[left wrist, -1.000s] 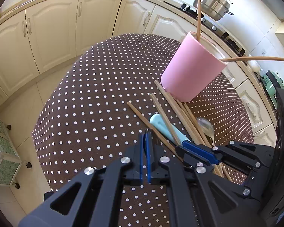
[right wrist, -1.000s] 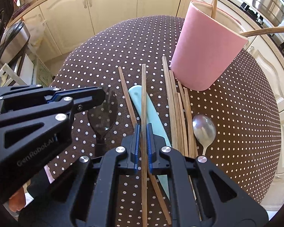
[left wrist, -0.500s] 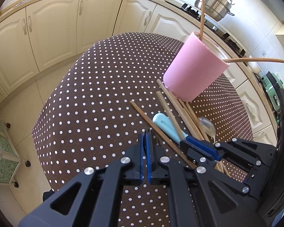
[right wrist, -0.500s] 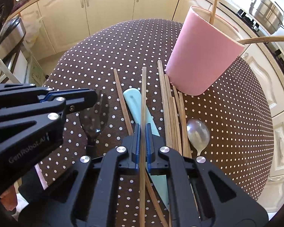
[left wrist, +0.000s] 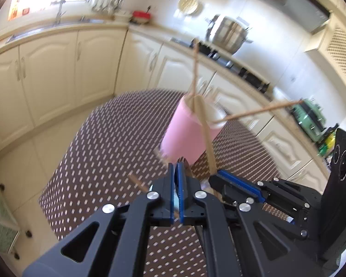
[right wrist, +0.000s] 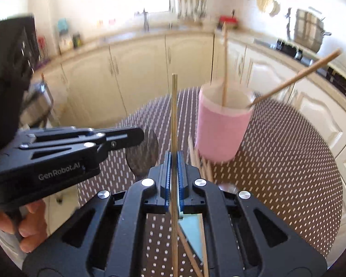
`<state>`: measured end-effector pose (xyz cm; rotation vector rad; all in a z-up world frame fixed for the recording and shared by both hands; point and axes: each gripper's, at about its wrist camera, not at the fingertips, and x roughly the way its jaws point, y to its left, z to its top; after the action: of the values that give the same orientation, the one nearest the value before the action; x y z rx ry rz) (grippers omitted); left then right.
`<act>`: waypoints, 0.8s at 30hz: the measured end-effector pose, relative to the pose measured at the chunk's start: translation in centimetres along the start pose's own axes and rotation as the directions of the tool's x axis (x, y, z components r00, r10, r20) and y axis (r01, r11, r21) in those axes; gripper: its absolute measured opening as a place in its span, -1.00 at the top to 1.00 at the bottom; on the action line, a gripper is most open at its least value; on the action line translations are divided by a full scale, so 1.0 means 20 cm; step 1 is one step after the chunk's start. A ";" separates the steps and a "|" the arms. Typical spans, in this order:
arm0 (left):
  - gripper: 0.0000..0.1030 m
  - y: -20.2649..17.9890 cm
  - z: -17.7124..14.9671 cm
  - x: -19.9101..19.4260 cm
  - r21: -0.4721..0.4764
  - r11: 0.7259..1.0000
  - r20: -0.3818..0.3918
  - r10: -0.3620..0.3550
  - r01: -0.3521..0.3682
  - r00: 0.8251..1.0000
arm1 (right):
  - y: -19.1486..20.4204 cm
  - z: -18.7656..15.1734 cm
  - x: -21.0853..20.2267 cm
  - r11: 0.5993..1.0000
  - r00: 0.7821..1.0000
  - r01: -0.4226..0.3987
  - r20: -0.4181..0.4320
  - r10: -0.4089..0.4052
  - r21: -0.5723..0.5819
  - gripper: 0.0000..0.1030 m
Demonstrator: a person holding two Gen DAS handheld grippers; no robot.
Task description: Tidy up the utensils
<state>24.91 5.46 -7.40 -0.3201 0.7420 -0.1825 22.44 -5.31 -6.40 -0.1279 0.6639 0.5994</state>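
Right wrist view: right gripper [right wrist: 174, 159] is pinching a chopstick [right wrist: 174, 106] upright, lifted above the table [right wrist: 288, 161] beside the pink cup [right wrist: 221, 133]; left gripper [left wrist: 177, 169] jaws are pressing together on a black spoon [right wrist: 143, 154].

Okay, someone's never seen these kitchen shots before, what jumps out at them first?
Likely the pink cup standing on the polka-dot table, with two chopsticks poking out of it. Next, the right gripper up front, shut on a single chopstick raised upright just left of the cup. To its left, the left gripper is shut on a dark spoon.
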 end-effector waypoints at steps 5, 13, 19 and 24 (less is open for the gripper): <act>0.94 -0.10 0.16 -0.09 0.048 0.999 0.110 -0.007 0.002 0.994 | -0.11 0.11 -0.17 0.998 0.979 0.003 0.204 -0.017 0.066 0.88; 0.94 -0.29 0.41 -0.15 0.144 0.986 0.283 0.038 -0.081 0.958 | -0.24 0.30 -0.27 0.991 0.923 0.046 0.374 -0.090 0.126 0.88; 0.94 -0.39 0.58 -0.15 0.158 0.968 0.418 0.112 -0.193 0.902 | -0.32 0.42 -0.37 0.991 0.895 0.046 0.435 -0.097 0.127 0.89; 0.94 -0.44 0.65 -0.09 0.145 0.956 0.501 0.152 -0.257 0.852 | -0.37 0.50 -0.43 0.990 0.872 0.064 0.475 -0.117 0.126 0.89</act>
<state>32.13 0.61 5.83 -0.0748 0.2466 0.0291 26.66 -12.50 6.20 0.0916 0.1999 0.4776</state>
